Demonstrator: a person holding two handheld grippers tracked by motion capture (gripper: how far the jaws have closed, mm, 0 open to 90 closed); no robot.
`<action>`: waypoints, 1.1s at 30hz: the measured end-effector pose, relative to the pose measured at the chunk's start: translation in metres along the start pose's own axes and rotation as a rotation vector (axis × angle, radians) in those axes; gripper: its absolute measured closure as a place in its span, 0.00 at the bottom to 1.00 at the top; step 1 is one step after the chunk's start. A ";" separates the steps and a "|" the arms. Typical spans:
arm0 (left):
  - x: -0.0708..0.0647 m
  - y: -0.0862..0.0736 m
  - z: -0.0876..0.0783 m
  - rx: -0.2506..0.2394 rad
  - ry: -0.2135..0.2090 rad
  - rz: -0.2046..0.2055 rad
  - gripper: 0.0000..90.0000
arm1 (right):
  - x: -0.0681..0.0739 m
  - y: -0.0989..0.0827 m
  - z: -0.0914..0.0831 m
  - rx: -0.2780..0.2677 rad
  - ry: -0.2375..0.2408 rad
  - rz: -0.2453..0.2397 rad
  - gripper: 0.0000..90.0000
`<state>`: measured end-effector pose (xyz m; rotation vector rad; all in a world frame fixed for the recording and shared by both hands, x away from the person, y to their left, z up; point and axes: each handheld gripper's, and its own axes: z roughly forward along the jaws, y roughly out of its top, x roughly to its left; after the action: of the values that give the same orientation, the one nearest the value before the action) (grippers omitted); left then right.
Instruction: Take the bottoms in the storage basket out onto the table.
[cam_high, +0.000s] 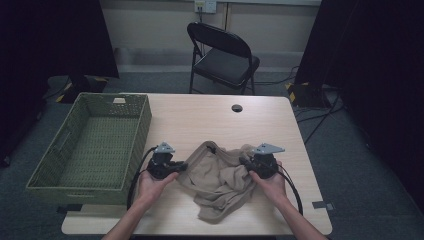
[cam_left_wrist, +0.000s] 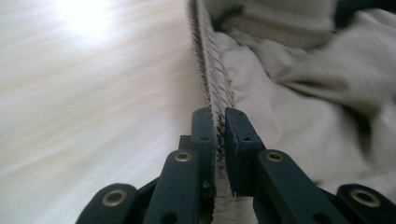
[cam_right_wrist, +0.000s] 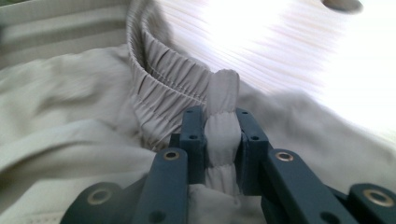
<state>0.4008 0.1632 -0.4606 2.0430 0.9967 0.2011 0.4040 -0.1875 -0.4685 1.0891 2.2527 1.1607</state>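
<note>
A crumpled beige garment (cam_high: 217, 177) with an elastic waistband lies on the light wooden table (cam_high: 200, 120) near its front edge. My left gripper (cam_high: 181, 165) holds the garment's left side; in the left gripper view its jaws are shut on the stitched waistband edge (cam_left_wrist: 215, 93) of the cloth (cam_left_wrist: 299, 107). My right gripper (cam_high: 245, 162) holds the right side; in the right gripper view a bunched fold of the gathered waistband (cam_right_wrist: 222, 126) is pinched between the shut jaws (cam_right_wrist: 222, 135).
A green woven basket (cam_high: 90, 142) stands at the table's left end. A round cable hole (cam_high: 237, 108) sits at the table's far middle. A black folding chair (cam_high: 222, 57) stands behind the table. Dark curtains hang at both sides.
</note>
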 end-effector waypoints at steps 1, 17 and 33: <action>0.003 0.001 -0.003 -0.019 0.010 -0.007 0.93 | 0.004 0.001 -0.001 -0.003 0.006 -0.008 0.84; -0.008 0.001 0.006 -0.018 -0.021 0.031 0.86 | -0.022 -0.029 -0.008 0.091 -0.046 0.010 0.83; -0.002 -0.031 -0.003 -0.011 -0.067 -0.174 0.49 | -0.019 -0.031 -0.007 0.091 -0.065 0.003 0.83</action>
<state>0.3808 0.1739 -0.4813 1.9284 1.1223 0.0455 0.3979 -0.2169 -0.4896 1.1479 2.2740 1.0177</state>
